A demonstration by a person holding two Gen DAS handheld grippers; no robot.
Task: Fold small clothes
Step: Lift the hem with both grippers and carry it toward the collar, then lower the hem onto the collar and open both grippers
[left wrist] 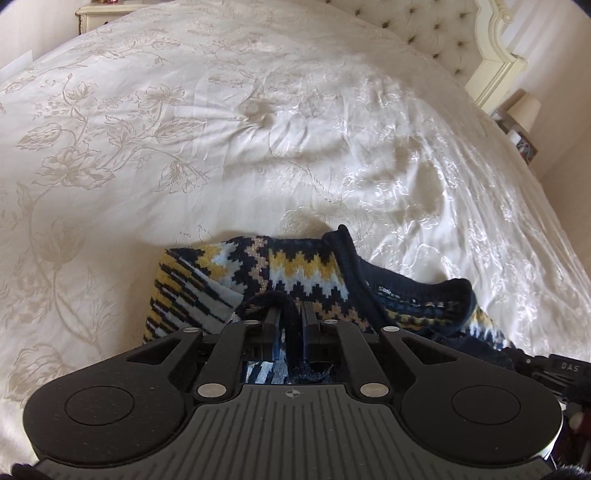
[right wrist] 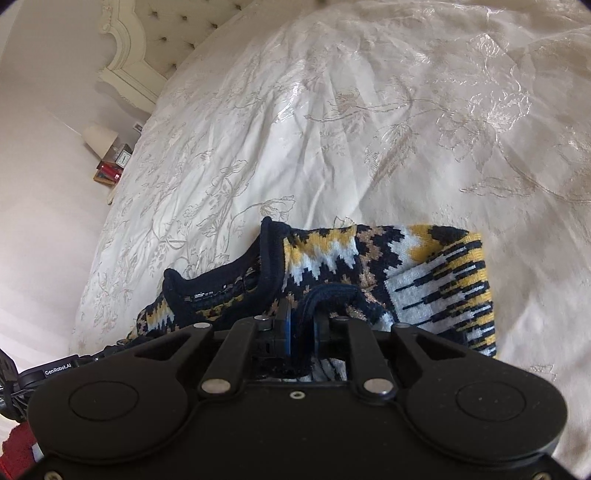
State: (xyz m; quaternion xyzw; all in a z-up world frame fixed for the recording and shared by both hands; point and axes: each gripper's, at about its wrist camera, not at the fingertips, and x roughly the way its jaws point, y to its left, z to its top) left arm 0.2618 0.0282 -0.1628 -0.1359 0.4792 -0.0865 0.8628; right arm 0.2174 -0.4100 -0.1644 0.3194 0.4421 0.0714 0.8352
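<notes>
Tilting downward, both grippers — left gripper (left wrist: 289,314), right gripper (right wrist: 303,314) — pinching sweater (left wrist: 295,266) hem

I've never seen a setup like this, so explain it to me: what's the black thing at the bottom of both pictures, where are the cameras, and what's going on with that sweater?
Each black shape is a hand-held tool with tongs; a person carries one in each hand. A camera on each tool looks forward along its fingers, giving the two views. The left tongs and right tongs each have dark edge fabric of a patterned knit sweater between their fingers. The sweater lies on a cream floral bedspread. A tufted headboard and a lamp stand behind.
</notes>
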